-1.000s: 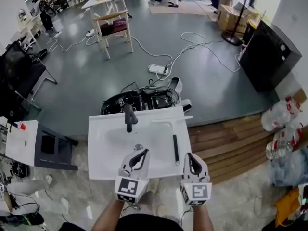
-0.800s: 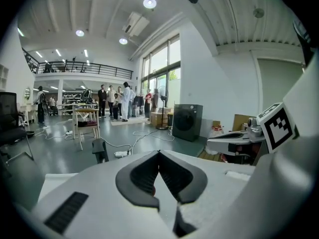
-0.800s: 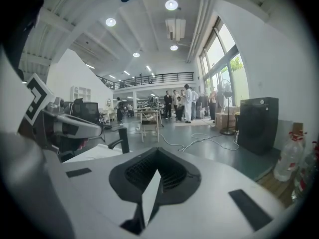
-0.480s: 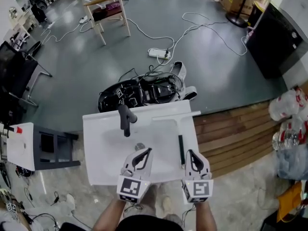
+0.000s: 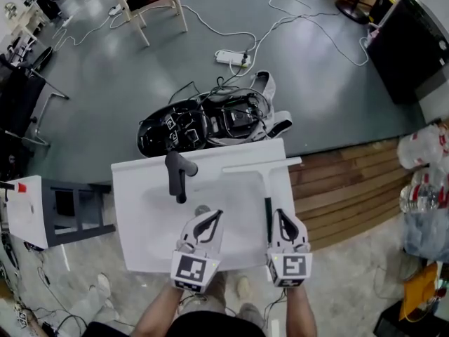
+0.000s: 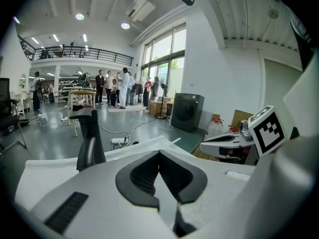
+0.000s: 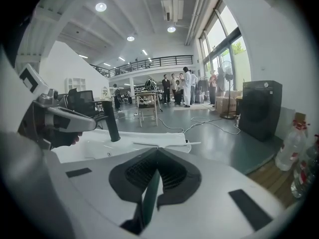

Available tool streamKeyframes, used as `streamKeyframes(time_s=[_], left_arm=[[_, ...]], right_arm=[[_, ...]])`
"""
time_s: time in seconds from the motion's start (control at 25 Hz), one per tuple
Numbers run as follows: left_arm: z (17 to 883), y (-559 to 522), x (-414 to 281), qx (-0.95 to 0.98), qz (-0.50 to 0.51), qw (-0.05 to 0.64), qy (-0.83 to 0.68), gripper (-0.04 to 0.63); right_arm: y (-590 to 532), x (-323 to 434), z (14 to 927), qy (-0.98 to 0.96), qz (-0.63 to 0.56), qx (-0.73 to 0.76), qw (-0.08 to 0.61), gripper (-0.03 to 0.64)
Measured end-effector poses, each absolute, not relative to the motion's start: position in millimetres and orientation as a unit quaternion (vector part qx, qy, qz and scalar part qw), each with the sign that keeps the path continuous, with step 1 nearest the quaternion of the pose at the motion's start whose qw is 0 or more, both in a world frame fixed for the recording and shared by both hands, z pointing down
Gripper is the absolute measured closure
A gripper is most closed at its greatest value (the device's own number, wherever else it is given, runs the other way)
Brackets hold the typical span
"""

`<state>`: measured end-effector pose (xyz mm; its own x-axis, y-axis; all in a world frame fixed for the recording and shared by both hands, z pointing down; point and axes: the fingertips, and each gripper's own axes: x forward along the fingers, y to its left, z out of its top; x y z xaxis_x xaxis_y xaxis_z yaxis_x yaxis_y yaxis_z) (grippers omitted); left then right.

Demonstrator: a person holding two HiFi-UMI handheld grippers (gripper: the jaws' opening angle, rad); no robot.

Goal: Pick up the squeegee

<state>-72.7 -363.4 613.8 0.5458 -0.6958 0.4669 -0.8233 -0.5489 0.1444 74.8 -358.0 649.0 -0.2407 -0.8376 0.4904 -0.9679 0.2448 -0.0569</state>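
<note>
The squeegee (image 5: 267, 209) lies flat on the white bench (image 5: 133, 213), just beside the right gripper (image 5: 279, 213) on its inner side, between the two grippers and much nearer the right one; its black handle runs alongside that gripper's tip, apart from it as far as the head view shows, and its white blade sits crosswise ahead of the gripper, at the bench's far edge; the right gripper's jaws are pressed together with nothing between them; the left gripper (image 5: 217, 216) hangs over the bench's near half, its jaws likewise together and empty; a black tap (image 5: 178, 175) stands ahead of it, and a small round drain (image 5: 202, 209) lies just ahead of its tip; beyond the bench, an open black bag (image 5: 203, 123) of cables rests on the grey floor (image 5: 316, 83); wooden planks (image 5: 344, 188) lie off to the right gripper's outer side.
</note>
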Motion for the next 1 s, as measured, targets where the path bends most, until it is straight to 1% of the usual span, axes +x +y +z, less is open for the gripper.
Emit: streamKeyframes(time_s=[0.08,0.16,0.4,0.48,0.64,0.76,0.88,0.92,1.0], left_arm=[[615.8,-368.3,-73.1,0.862,0.181,0.174,-0.44,0.594],[617.4,-372.2,-73.6,0.862,0.181,0.176,-0.439,0.594],[618.8,-381.6,-74.5,0.863,0.178,0.179,-0.438,0.594],[621.7,-382.5,-75.2,0.863,0.178,0.182,-0.437,0.594],[628.2,-386.4,-77.0,0.863,0.18,0.186,-0.434,0.594],[629.6,-391.5,-78.3,0.864,0.178,0.182,-0.435,0.594],[635.3,-390.7,-79.0,0.862,0.183,0.194,-0.432,0.594],[636.3,-391.3,-78.9,0.862,0.184,0.194,-0.431,0.594],[638.0,-392.6,-79.0,0.862,0.184,0.194,-0.43,0.594]], right_arm=[[-362.4,73.4,656.8,-0.767,0.181,0.585,0.193,0.617],[-368.2,71.1,664.0,-0.767,0.186,0.581,0.199,0.595],[-379.4,65.5,688.0,-0.762,0.215,0.568,0.223,0.485],[-380.1,62.0,699.4,-0.762,0.231,0.559,0.234,0.437],[-384.0,58.3,717.9,-0.753,0.25,0.553,0.253,0.38],[-385.3,57.2,728.6,-0.746,0.257,0.553,0.268,0.365],[-386.4,58.6,735.6,-0.738,0.259,0.558,0.279,0.367],[-387.1,59.8,736.4,-0.735,0.258,0.561,0.281,0.377],[-388.1,62.0,736.7,-0.73,0.259,0.564,0.285,0.422]])
